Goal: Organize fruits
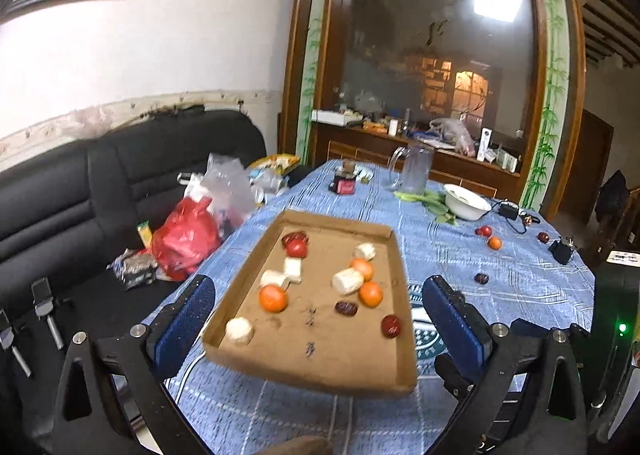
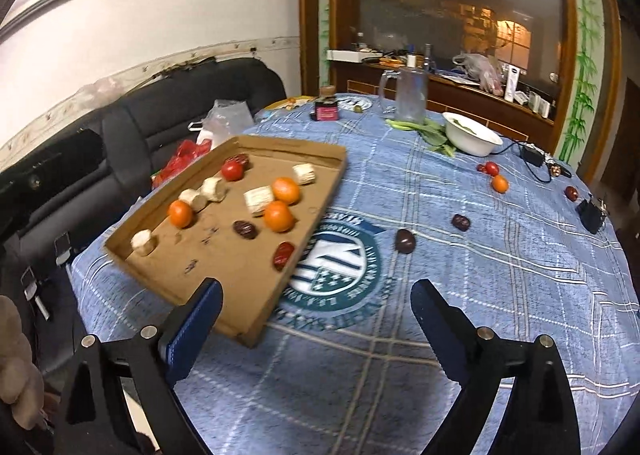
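- Three oranges [image 2: 279,215], five white chunks [image 2: 259,199] and three dates [image 2: 244,229] lie in the cardboard tray [image 2: 256,329].
- One orange outside [image 2: 499,183] sits near the worktop's [image 2: 460,287] far right edge.
- Left claw [image 1: 319,319] and right claw [image 2: 316,323] both hover spread wide, gripping nothing.

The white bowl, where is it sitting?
The white bowl sits at the table's far right in both views, beside green vegetable leaves and right of the clear pitcher.

Black gripper [image 1: 318,319] frames (blue pads, silver screws).

White wall [image 1: 180,35], black sofa [image 1: 80,183], wooden cabinet [image 1: 420,143]
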A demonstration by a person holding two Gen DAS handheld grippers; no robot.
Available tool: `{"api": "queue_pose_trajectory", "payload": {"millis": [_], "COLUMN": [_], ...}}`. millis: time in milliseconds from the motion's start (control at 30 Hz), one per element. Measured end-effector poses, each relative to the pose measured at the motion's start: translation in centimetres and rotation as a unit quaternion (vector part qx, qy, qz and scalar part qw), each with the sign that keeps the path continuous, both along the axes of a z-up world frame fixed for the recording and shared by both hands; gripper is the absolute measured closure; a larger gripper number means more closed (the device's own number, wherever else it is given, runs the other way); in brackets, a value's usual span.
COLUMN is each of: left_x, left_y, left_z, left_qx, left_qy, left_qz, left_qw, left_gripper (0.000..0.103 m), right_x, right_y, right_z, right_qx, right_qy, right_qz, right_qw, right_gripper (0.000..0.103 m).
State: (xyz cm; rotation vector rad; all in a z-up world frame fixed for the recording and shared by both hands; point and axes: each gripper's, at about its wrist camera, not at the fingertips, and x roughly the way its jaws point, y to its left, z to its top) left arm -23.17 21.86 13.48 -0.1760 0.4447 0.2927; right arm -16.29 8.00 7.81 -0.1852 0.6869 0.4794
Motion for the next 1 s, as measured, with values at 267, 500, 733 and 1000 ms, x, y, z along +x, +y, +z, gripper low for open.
{"api": "queue_pose_trajectory", "payload": {"millis": [267,500,733,1000], "left_x": [0.1,0.7,1.1,1.2], "left_y": [1.2,1.6,1.4,1.2], "left_z": [-1.0,-2.4,-3.2,-3.4], "left_qx": [0.002,-0.001,-0.004,-0.003], "left_qy": [0.018,0.042,0.055,0.063], "left_qz": [0.018,0.022,0.019,0.021], "left_qw": [0.9997,0.9989,0.9983,0.9978], "left_gripper": [0.0,0.0,0.0,0.0], "right_x": [-0.4,0.7,1.3,0.8], "right_y": [2.4,3.2,2.7,3.2], "right_z": [-0.7,-2.5,-2.8,-2.9], "right_qx": [-0.022,-0.032,-0.026,-0.03], "right_qy": [-0.001,0.018,0.024,0.021], "right_qz": [0.021,0.023,0.011,0.022], "right_qw": [1.0,0.999,0.999,0.999], "right_gripper": [0.006,0.006,0.006,0.006]}}
